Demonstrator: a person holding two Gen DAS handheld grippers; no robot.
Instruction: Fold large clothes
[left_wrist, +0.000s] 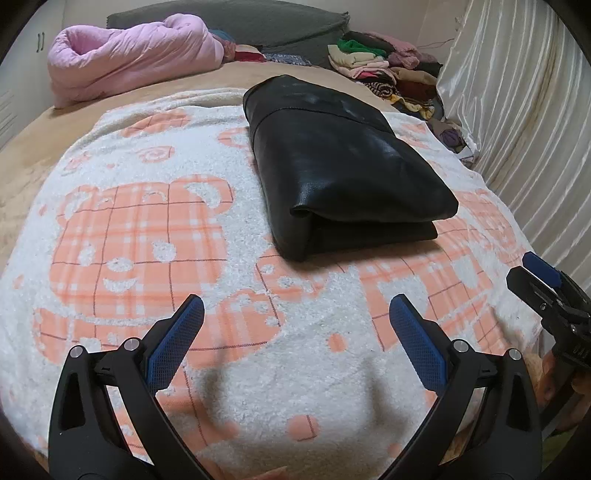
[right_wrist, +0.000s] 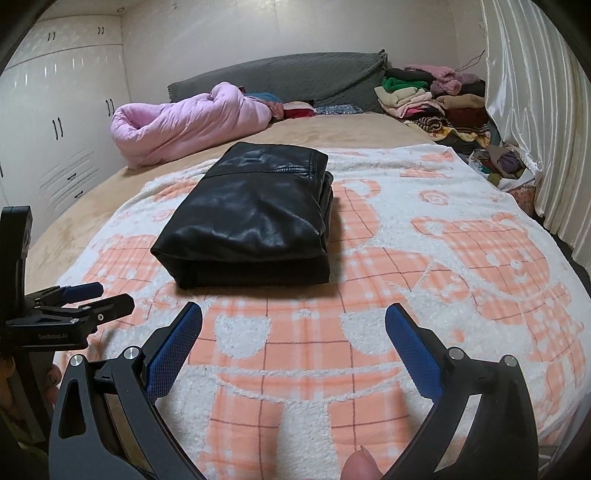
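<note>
A black leather garment (left_wrist: 332, 162) lies folded into a thick rectangular bundle on the white and orange bear-pattern blanket (left_wrist: 147, 236). It also shows in the right wrist view (right_wrist: 251, 218), on the blanket (right_wrist: 424, 266). My left gripper (left_wrist: 297, 306) is open and empty, held above the blanket, short of the bundle's near edge. My right gripper (right_wrist: 293, 314) is open and empty, also short of the bundle. The right gripper shows at the right edge of the left wrist view (left_wrist: 543, 280). The left gripper shows at the left edge of the right wrist view (right_wrist: 88, 295).
A rolled pink quilt (right_wrist: 188, 122) lies at the far left of the bed. A heap of mixed clothes (right_wrist: 436, 103) sits at the far right by the grey headboard (right_wrist: 295, 74). A white curtain (right_wrist: 535, 110) hangs along the right. White wardrobes (right_wrist: 55, 110) stand at left.
</note>
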